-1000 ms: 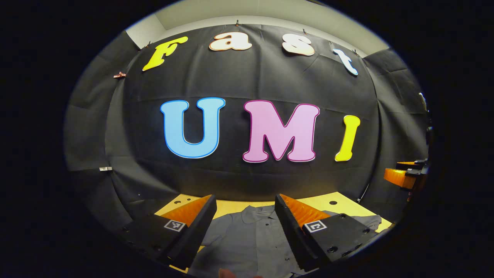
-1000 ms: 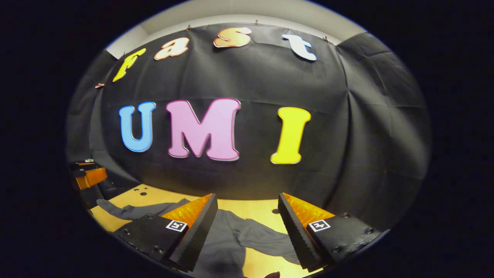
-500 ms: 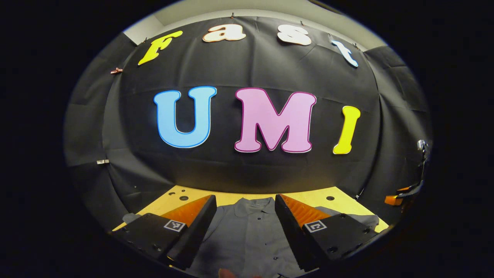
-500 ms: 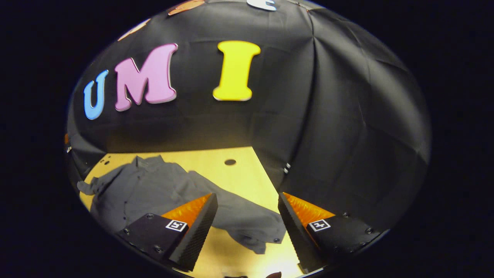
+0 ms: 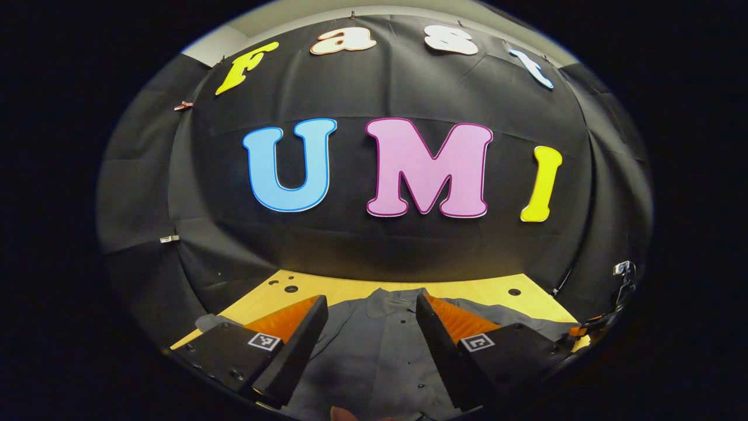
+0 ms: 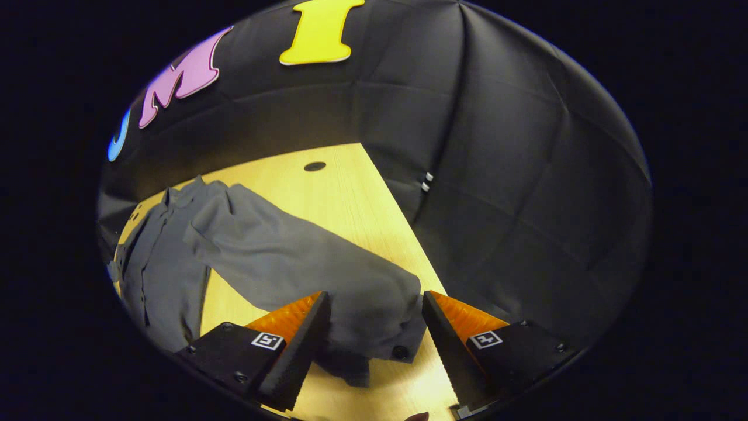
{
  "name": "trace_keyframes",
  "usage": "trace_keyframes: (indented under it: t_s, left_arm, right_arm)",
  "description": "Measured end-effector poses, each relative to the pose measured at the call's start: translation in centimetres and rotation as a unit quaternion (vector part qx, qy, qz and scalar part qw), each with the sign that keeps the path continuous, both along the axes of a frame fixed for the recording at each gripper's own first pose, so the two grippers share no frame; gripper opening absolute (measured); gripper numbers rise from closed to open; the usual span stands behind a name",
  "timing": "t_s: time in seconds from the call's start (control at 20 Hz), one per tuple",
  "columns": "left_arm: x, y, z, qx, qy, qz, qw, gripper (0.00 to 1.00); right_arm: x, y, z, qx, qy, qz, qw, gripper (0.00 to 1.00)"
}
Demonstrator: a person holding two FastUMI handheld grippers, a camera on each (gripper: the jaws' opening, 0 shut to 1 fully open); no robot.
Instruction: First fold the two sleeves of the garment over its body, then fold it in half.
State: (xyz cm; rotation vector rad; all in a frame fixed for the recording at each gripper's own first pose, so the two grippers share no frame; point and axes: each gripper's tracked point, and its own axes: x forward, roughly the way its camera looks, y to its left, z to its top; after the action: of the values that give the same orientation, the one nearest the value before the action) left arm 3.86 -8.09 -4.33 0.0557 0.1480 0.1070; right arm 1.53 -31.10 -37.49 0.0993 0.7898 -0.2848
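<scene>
Grey button-up shirt lies flat on the wooden tabletop, its right sleeve reaching toward the right edge; the spread right gripper should pinch the cuff squarely, while the left gripper hovers spread over the body.

Black cloth wall hangs in creased folds behind a pale wooden table bored with round holes.

Bare table lies right of and beyond the grey shirt's spread sleeve, open up to the booth's cloth wall. That wall closes off the far and right sides.
</scene>
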Motion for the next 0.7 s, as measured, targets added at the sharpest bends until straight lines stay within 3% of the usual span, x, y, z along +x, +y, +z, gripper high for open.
trace_keyframes:
  t_s: [0.15, 0.2, 0.35, 0.5, 0.7]
  left_arm:
    - [-0.4, 0.4, -0.4, 0.005, 0.007, 0.010, 1.000, 0.96]
    - [-0.5, 0.4, -0.4, 0.006, 0.009, 0.014, 1.000, 0.96]
    - [-1.1, 0.9, -0.6, 0.009, 0.018, 0.022, 1.000, 0.96]
    - [-1.8, 1.4, -1.2, 0.007, 0.025, 0.024, 0.999, 0.96]
    - [-2.3, 2.5, -1.0, 0.002, 0.020, 0.015, 1.000, 0.96]
  right_arm:
    - [-1.0, 0.7, -3.0, 0.015, 0.042, 0.015, 0.999, 0.99]
    - [0.0, 0.3, -1.8, 0.011, 0.012, 0.008, 1.000, 0.97]
    - [-0.4, 0.3, -2.8, 0.018, 0.014, 0.004, 1.000, 0.94]
    - [0.5, 0.4, -3.1, 0.014, 0.014, 0.004, 1.000, 0.07]
    - [0.1, -0.2, -0.6, 0.004, -0.020, -0.017, 1.000, 0.06]
